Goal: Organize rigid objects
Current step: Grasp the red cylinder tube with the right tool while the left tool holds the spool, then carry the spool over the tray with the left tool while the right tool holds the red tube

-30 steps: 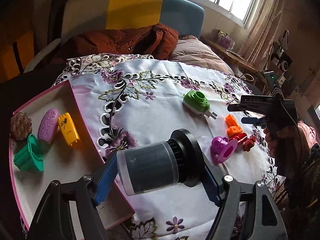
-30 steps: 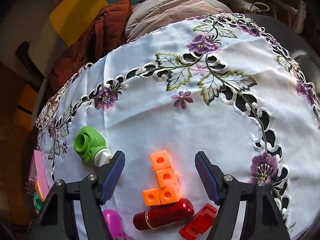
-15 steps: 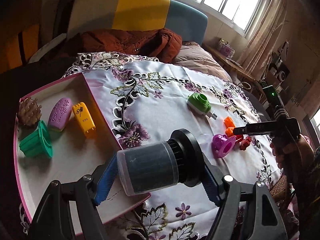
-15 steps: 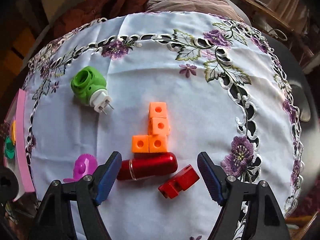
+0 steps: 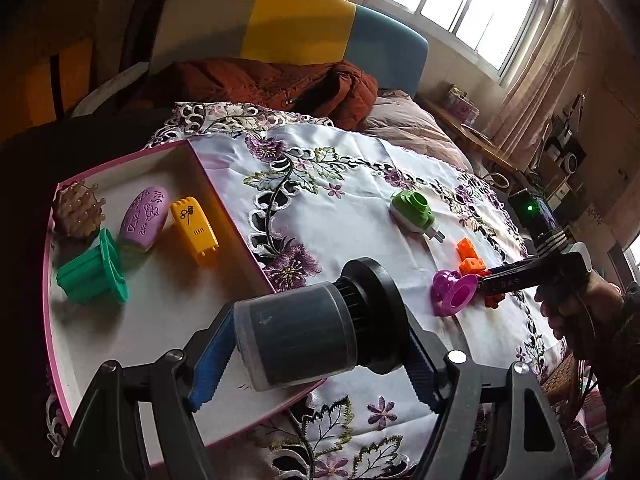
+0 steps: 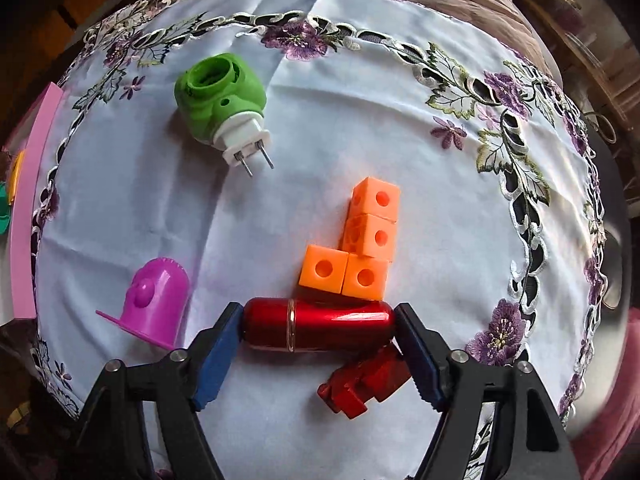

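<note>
My left gripper (image 5: 316, 356) is shut on a dark grey cylinder with a black disc (image 5: 296, 340), held above the near corner of the pink-rimmed tray (image 5: 224, 196). My right gripper (image 6: 320, 340) points straight down at the cloth. Its jaws are closing, and the blue pads (image 6: 218, 356) touch both ends of a red capsule (image 6: 320, 326) that lies on the cloth. Orange joined cubes (image 6: 360, 248) lie just beyond the capsule. A red block (image 6: 368, 380) is just behind it, under the right finger. A purple cup (image 6: 156, 300) lies to the left.
A green plug-in device (image 6: 220, 96) lies farther out on the embroidered cloth. The tray holds a brown spiky ball (image 5: 78, 210), a purple oval (image 5: 144, 218), a yellow piece (image 5: 194, 230) and a green cup (image 5: 94, 276). A hand (image 5: 580, 308) holds the right gripper at the table's right.
My right gripper has rolled and come down, from over the orange cubes to astride the red capsule. My left gripper has drifted sideways towards the tray, still holding the cylinder.
</note>
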The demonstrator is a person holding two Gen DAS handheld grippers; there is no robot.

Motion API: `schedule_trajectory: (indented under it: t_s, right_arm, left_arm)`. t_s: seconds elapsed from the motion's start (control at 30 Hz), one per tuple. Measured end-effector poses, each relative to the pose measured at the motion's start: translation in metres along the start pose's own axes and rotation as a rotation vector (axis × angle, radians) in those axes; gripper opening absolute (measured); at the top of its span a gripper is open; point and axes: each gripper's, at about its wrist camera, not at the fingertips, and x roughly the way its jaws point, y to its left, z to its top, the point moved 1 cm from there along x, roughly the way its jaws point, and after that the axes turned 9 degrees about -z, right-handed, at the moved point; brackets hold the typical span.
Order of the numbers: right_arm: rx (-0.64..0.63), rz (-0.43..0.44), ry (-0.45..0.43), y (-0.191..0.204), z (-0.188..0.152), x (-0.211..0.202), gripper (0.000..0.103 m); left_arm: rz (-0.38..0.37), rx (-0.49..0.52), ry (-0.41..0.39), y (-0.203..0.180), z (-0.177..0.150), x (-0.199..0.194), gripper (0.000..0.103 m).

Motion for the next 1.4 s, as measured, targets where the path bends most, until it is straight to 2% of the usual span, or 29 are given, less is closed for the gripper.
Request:
schedule_trajectory:
  t_s: [0.13, 0.27, 0.43, 0.5, 0.6, 0.8, 0.9, 1.07, 1.4]
  right_arm:
    - [0.004, -0.013, -0.044, 0.001, -0.005, -0.002, 0.075]
    - [0.126, 0.014, -0.056, -0.022, -0.011, -0.014, 0.075]
    - [0.196, 0.037, -0.199, -0.034, -0.018, -0.049, 0.075]
    - [0.199, 0.068, -0.259, -0.024, -0.009, -0.059, 0.075]
    - [0.137, 0.092, -0.295, 0.011, 0.011, -0.059, 0.075]
    - [0.040, 0.089, -0.267, 0.065, 0.029, -0.023, 0.075]
    - [0.011, 0.075, -0.260, 0.079, 0.027, -0.007, 0.075]
    - [0.012, 0.080, -0.264, 0.078, 0.027, -0.005, 0.074]
    - [0.007, 0.060, -0.271, 0.081, 0.026, -0.007, 0.074]
  left_arm:
    - [0.009, -0.003, -0.003, 0.004, -0.001, -0.004, 0.077]
    - [0.022, -0.018, -0.007, 0.011, -0.003, -0.008, 0.077]
    - [0.047, -0.053, -0.013, 0.025, -0.005, -0.012, 0.077]
    - [0.057, -0.061, -0.016, 0.028, -0.006, -0.013, 0.077]
    - [0.069, -0.062, -0.024, 0.029, -0.007, -0.016, 0.077]
    - [0.120, -0.052, -0.045, 0.035, -0.009, -0.027, 0.077]
    - [0.180, -0.032, -0.063, 0.037, -0.010, -0.032, 0.077]
    - [0.231, -0.033, -0.084, 0.042, -0.010, -0.038, 0.077]
    - [0.262, -0.056, -0.077, 0.047, -0.013, -0.038, 0.077]
